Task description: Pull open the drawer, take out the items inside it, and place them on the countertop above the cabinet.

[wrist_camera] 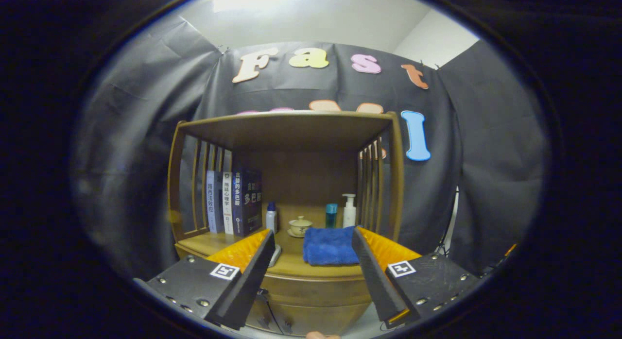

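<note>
gripper view: gripper (313, 261) fingers spread wide, nothing held between them. the cabinet (291, 193) stands straight ahead, centre of frame; the drawer (316, 293) front sits low centre, below and between the fingertips, looks closed, its long axis across the view. a folded blue towel (331, 245) already lies on the countertop (291, 267), between the fingertips; whether it came from the drawer cannot be told. books (233, 203) left of centre carry chinese spine titles, too small to read surely.

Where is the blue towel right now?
The blue towel lies folded on the countertop, just beyond the open jaws, in front of the teal bottle.
</note>
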`<state>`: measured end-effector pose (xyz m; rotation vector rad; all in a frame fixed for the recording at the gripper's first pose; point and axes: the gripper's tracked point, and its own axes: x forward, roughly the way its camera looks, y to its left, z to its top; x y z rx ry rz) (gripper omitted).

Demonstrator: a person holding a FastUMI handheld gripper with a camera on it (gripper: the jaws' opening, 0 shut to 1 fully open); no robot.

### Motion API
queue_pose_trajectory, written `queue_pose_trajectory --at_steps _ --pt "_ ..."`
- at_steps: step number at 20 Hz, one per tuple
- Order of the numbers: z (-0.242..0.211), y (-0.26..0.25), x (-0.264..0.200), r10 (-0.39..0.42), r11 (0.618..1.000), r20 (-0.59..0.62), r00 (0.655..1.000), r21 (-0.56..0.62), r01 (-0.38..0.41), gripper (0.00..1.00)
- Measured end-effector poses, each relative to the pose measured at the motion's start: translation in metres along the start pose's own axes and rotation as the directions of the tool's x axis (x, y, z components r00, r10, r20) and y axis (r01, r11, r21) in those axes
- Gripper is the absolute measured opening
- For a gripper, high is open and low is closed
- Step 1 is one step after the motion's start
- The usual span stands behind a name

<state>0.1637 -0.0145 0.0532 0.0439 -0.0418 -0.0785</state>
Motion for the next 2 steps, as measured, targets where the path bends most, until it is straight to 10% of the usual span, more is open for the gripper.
queue_pose_trajectory --at_steps 2 --pt "0.007 -0.013 -0.027 -0.01 1.0 0.001 1.0 0.001 0.01 0.95"
